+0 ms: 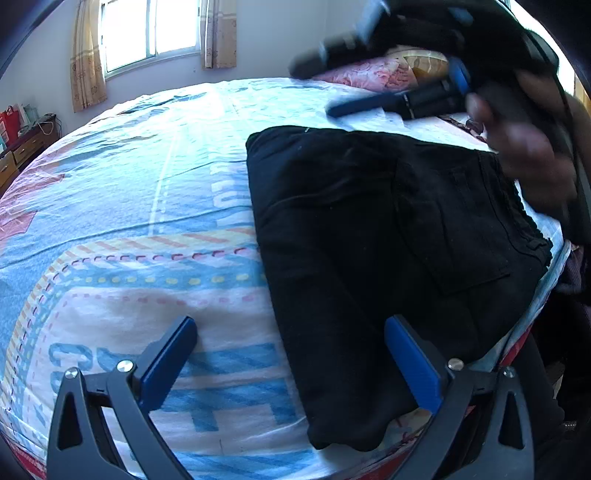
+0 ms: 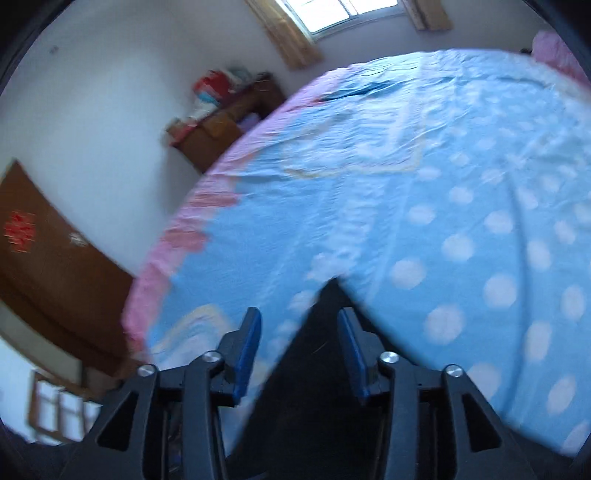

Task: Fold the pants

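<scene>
The black pants lie folded into a compact rectangle on the bed, back pocket up, at the right of the left wrist view. My left gripper is open and empty, hovering above the pants' near left edge. My right gripper shows blurred at the top right of that view, above the pants' far end, held in a hand. In the right wrist view the right gripper is open, and a corner of the black pants lies below and between its fingers; this view is blurred.
The bed has a blue, pink and white patterned sheet. Pillows lie at the far right. A wooden dresser stands at the far left wall under a curtained window. A brown door is left of the bed.
</scene>
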Demonstrator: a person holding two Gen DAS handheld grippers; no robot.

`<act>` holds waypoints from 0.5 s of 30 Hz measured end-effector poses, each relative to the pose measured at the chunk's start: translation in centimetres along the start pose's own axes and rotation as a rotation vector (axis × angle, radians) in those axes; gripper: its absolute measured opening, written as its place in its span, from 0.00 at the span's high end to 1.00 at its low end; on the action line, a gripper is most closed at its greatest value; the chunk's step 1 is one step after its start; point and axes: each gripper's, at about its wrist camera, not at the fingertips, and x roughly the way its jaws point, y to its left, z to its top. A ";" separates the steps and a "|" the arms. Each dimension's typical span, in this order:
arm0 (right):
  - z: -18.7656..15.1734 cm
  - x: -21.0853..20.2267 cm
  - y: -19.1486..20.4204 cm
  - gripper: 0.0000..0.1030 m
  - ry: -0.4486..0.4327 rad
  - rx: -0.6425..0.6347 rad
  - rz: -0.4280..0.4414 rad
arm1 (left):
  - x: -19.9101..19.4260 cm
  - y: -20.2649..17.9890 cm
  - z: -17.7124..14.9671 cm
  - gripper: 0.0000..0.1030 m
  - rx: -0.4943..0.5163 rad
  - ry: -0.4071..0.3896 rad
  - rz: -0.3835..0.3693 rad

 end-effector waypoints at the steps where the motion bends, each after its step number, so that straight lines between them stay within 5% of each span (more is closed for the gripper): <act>1: -0.6 0.5 -0.3 0.49 0.023 0.008 -0.011 | 0.0 0.0 0.0 0.00 0.001 -0.002 0.001; 8: -2.3 2.6 -2.5 0.50 0.033 0.066 -0.066 | -0.1 -0.1 0.0 0.00 -0.001 0.008 0.005; 15: -4.4 -4.3 -0.4 0.49 -0.053 -0.035 -0.136 | -0.1 -0.2 1.0 0.00 0.005 0.031 0.020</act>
